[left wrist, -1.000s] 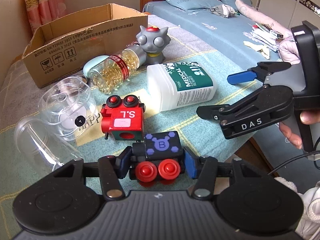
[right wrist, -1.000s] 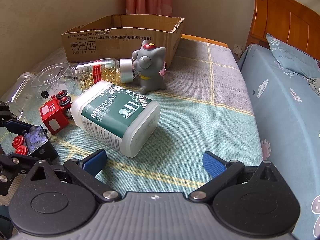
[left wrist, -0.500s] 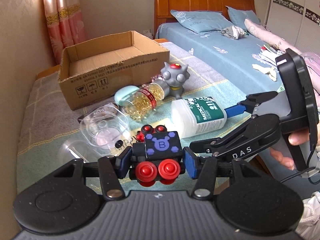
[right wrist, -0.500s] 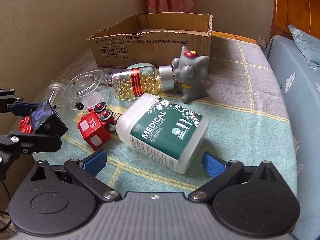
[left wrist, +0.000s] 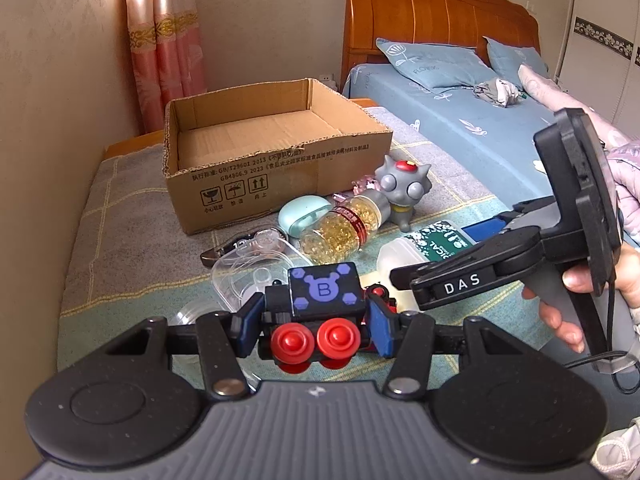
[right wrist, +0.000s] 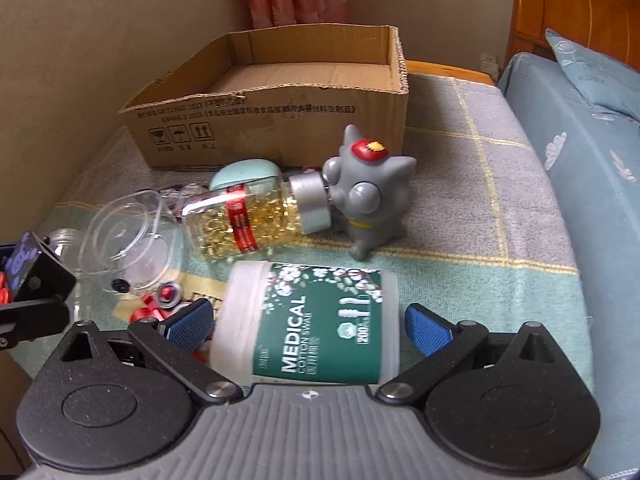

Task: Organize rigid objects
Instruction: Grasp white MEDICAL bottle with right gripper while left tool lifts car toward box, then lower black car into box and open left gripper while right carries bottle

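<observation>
Black toy block (left wrist: 320, 304) is clamped between the pads of the left gripper (left wrist: 314, 326), held above the table short of the cardboard box (left wrist: 276, 156). Right gripper (right wrist: 308, 324) is spread wide astride the swab canister (right wrist: 308, 320), nothing gripped. Risk judged: block could be twisted loose, since only its narrow sides are pinched

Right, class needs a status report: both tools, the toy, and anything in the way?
Left tool shut on black toy block, lifted. Right tool open around the swab jar, not gripping. Cardboard box ahead, open; pill bottle and grey figurine lie between.
</observation>
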Demonstrator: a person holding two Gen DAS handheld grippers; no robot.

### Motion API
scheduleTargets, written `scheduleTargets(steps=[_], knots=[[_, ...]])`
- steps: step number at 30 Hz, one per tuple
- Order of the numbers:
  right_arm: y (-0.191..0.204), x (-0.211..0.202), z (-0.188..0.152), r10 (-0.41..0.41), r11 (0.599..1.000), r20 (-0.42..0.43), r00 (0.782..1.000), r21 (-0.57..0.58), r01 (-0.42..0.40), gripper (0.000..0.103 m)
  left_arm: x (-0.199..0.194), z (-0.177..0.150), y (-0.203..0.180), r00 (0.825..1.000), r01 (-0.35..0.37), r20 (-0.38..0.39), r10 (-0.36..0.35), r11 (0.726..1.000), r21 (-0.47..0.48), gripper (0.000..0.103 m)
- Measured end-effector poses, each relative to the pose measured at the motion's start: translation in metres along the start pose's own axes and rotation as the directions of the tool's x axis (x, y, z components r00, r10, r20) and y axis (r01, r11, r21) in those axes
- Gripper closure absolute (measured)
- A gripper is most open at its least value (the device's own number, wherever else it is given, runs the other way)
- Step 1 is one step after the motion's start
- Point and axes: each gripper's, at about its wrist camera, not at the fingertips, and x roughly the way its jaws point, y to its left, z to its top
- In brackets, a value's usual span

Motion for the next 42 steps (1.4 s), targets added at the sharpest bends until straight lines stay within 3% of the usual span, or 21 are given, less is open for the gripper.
scheduleTargets(steps=[9, 11, 23, 37, 42], knots=[[0.013, 0.008, 0.003, -0.088, 0.993, -0.045, 0.995, -0.08, 0.085, 0.0, 0.011, 0.008, 0.009, 1.0, -0.014, -0.023, 0.013, 1.0, -0.022, 0.05], [0.016, 0.011, 0.003, -0.087, 0.992, -0.062, 0.994, -0.098, 0.081, 0.011, 0.013, 0.011, 0.01, 0.999, -0.018, -0.028, 0.018, 1.0, -0.022, 0.05], [-0.001, -0.012, 0.014, 0.04, 0.984, -0.084, 0.996, -0.168, -0.054, 0.016, 0.016, 0.042, 0.021, 0.998, -0.06, -0.019, 0.06, 0.998, -0.017, 0.05], [-0.024, -0.071, 0.088, 0.134, 0.965, 0.089, 0.987, -0.237, -0.109, 0.016, 0.055, 0.141, 0.049, 0.996, -0.08, 0.036, 0.08, 0.997, -0.009, 0.05], [-0.032, -0.071, 0.115, 0.119, 0.968, 0.129, 0.985, -0.234, -0.087, 0.016, 0.086, 0.175, 0.063, 0.99, -0.138, 0.015, 0.138, 0.99, 0.003, 0.05]])
